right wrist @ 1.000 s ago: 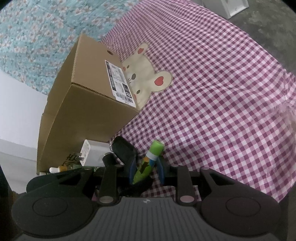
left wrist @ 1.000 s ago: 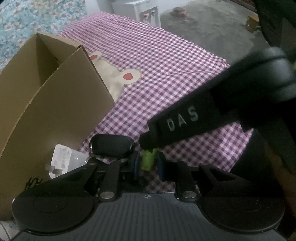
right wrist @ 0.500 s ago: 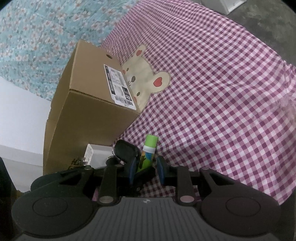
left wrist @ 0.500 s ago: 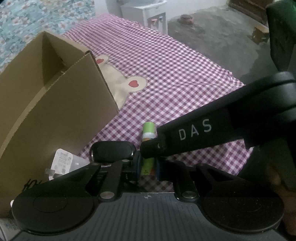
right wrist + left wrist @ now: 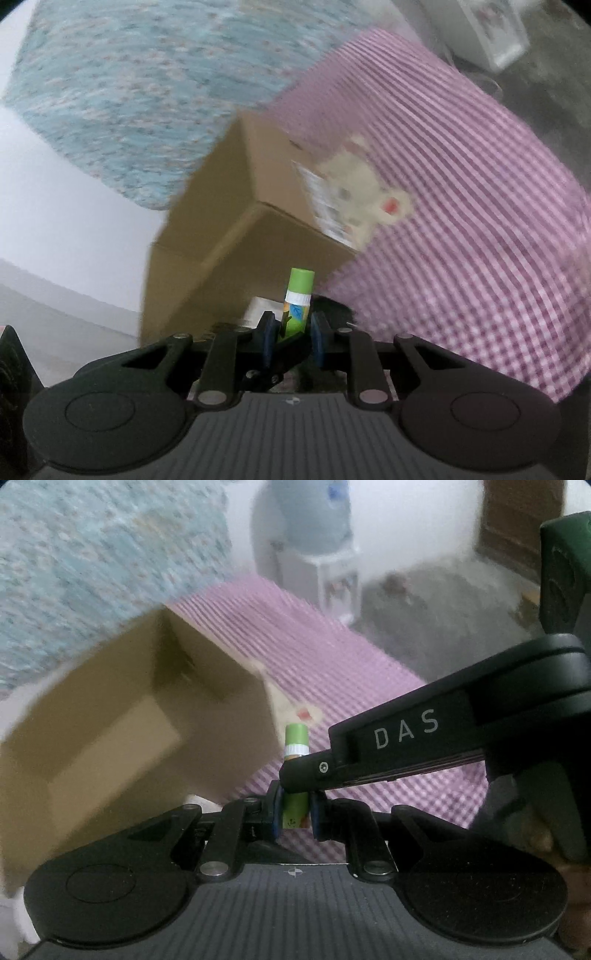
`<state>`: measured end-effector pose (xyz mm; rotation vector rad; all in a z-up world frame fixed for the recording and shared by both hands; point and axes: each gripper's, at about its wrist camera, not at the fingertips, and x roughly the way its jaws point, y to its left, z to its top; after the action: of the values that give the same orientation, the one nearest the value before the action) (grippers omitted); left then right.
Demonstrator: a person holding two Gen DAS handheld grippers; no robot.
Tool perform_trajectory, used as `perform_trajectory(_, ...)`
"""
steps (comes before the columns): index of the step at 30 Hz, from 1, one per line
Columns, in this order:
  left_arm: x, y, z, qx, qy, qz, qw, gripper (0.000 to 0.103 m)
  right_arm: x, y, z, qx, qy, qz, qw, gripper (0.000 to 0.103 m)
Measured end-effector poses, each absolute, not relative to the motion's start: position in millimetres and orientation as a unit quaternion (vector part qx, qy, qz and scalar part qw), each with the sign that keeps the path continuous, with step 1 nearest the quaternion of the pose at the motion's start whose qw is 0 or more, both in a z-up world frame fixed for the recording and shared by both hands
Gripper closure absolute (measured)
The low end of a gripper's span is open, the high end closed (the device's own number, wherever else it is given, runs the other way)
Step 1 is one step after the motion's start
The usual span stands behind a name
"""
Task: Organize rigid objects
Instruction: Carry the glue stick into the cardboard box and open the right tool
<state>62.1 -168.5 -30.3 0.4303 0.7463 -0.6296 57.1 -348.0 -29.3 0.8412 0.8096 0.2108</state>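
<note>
A green tube with a white collar [image 5: 295, 734] stands upright between the blue pads of my left gripper [image 5: 294, 812], which is shut on its lower end. My right gripper's finger [image 5: 388, 746] crosses in from the right and lies against the tube's middle. In the right wrist view the same tube [image 5: 300, 284] sits between the pads of my right gripper [image 5: 293, 328], whose jaws are closing on it. The open cardboard box [image 5: 122, 731] is to the left and below; its closed side with a label [image 5: 236, 229] shows in the right wrist view.
A pink checked cloth with a bear patch [image 5: 461, 221] covers the surface. A white charger [image 5: 258, 306] and a black key fob [image 5: 332, 306] lie by the box's foot. A water dispenser [image 5: 317, 554] stands behind. A hand [image 5: 554, 849] holds the right gripper. Both views are motion-blurred.
Both grippers have risen together with the green tube, which has left the cloth and turned upright. The box, charger and key fob have dropped lower in view.
</note>
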Motion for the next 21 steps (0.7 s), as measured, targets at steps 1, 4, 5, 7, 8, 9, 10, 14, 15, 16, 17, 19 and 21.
perform_trajectory(1, 61, -161, -19, 0.198, 0.345, -0.29, 0.87, 0.089, 58, -344, -19, 0.39, 0.375, 0.107, 0.834, 0.08)
perform_trajectory(4, 68, -138, 8, 0.17, 0.329, -0.257, 0.893, 0.089, 72, -324, 16, 0.363, 0.354, 0.145, 0.85, 0.08)
perform_trajectory(5, 73, -127, 18, 0.158, 0.325, -0.244, 0.9, 0.089, 82, -313, 29, 0.353, 0.349, 0.163, 0.853, 0.08)
perform_trajectory(7, 83, -110, 31, 0.142, 0.319, -0.219, 0.911, 0.089, 99, -296, 46, 0.337, 0.346, 0.189, 0.855, 0.08)
perform_trajectory(8, 91, -102, 36, 0.136, 0.321, -0.204, 0.915, 0.089, 111, -286, 55, 0.327, 0.346, 0.207, 0.855, 0.08)
perform_trajectory(9, 101, -96, 39, 0.129, 0.327, -0.191, 0.917, 0.089, 125, -276, 60, 0.323, 0.35, 0.221, 0.851, 0.08)
perform_trajectory(10, 113, -88, 41, 0.115, 0.337, -0.178, 0.917, 0.089, 138, -268, 62, 0.32, 0.357, 0.233, 0.846, 0.08)
perform_trajectory(14, 159, -68, 28, 0.088, 0.385, -0.137, 0.909, 0.088, 199, -227, 57, 0.307, 0.407, 0.254, 0.822, 0.08)
perform_trajectory(15, 170, -64, 21, 0.084, 0.397, -0.127, 0.905, 0.088, 211, -219, 53, 0.309, 0.421, 0.253, 0.815, 0.08)
perform_trajectory(16, 179, -57, 14, 0.079, 0.409, -0.119, 0.901, 0.088, 226, -210, 46, 0.309, 0.438, 0.252, 0.806, 0.08)
perform_trajectory(17, 188, -51, 6, 0.071, 0.424, -0.111, 0.896, 0.088, 237, -203, 38, 0.308, 0.454, 0.25, 0.798, 0.08)
perform_trajectory(19, 205, -41, -9, 0.06, 0.448, -0.094, 0.887, 0.088, 257, -190, 20, 0.313, 0.483, 0.245, 0.78, 0.08)
perform_trajectory(21, 212, -27, -18, 0.056, 0.463, -0.081, 0.881, 0.088, 276, -179, 4, 0.318, 0.507, 0.239, 0.765, 0.08)
